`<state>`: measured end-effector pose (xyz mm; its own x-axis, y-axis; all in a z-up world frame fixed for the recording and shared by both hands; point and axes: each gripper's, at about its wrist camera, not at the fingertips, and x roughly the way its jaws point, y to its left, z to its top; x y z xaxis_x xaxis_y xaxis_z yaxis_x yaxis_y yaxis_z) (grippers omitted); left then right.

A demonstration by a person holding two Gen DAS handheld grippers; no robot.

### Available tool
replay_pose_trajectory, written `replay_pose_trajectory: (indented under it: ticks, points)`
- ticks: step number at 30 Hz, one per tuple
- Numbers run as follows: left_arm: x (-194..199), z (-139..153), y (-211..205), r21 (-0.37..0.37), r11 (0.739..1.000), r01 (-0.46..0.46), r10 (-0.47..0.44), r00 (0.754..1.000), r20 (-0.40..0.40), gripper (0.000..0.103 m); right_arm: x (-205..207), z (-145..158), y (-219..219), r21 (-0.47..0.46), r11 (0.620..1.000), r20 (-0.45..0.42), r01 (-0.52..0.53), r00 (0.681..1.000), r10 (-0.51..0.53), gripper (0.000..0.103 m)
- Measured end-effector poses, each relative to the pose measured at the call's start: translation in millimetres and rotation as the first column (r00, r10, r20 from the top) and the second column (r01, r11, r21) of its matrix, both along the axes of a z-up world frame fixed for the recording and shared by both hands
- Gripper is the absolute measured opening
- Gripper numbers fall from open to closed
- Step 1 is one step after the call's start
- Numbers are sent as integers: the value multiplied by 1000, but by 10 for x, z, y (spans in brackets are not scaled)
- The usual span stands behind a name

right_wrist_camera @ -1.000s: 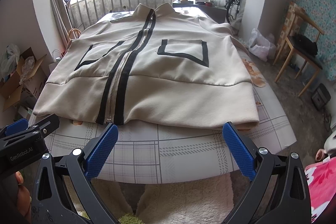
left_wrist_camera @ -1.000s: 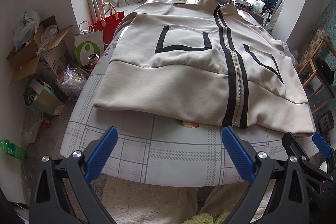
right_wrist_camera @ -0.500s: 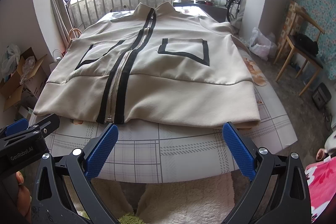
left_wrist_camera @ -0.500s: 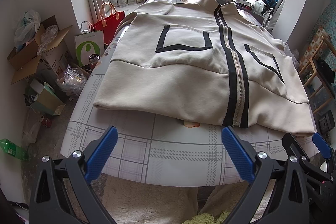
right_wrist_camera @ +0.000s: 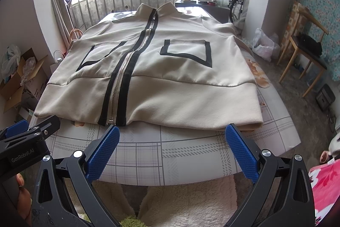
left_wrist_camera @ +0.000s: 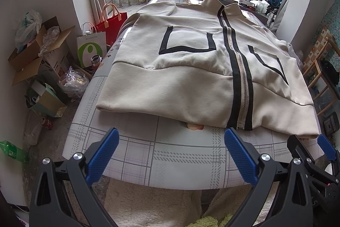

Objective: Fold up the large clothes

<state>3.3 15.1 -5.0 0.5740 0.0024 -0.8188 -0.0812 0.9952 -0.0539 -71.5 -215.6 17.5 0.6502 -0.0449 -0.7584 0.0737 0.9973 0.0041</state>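
Right now your left gripper (left_wrist_camera: 170, 154) and right gripper (right_wrist_camera: 171, 152) both hang with jaws spread wide, gripping nothing, just short of the beige jacket (left_wrist_camera: 191, 78) (zipped, front up) spread flat on the checked bed (left_wrist_camera: 180, 159).

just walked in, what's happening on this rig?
A person holds a claw in each hand at the near edge of a bed. A beige zip jacket lies flat on it, zipped, collar at the far end. The left claw and right claw are both open, short of the hem. No fold made yet.
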Motion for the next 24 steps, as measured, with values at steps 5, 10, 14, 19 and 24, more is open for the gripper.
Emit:
replay_pose_trajectory:
  ticks: [5, 10, 14, 19, 24]
  points:
    - [2, -1, -1, 1, 1000, 0, 0, 1000, -2, 97, 1, 3, -2, 0, 1000, -1, 1, 1000, -1, 95]
    - [24, -26, 62, -3, 1000, 3, -3, 1000, -9, 97, 14, -20, 1, 0, 1000, -4, 4, 1000, -4, 95]
    - [63, -68, 45, 3, 1000, 14, -14, 1000, -10, 97, 40, -27, -5, -7, 1000, -3, 3, 1000, -3, 95]
    - [143, -88, 115, 15, 999, 29, -29, 999, 21, 97, 126, -20, -71, -24, 1000, 9, -3, 1000, 3, 95]
    - [269, -102, 285, 32, 999, 30, -32, 998, 62, 97, 264, -30, -267, -32, 999, 23, 8, 1000, -7, 95]
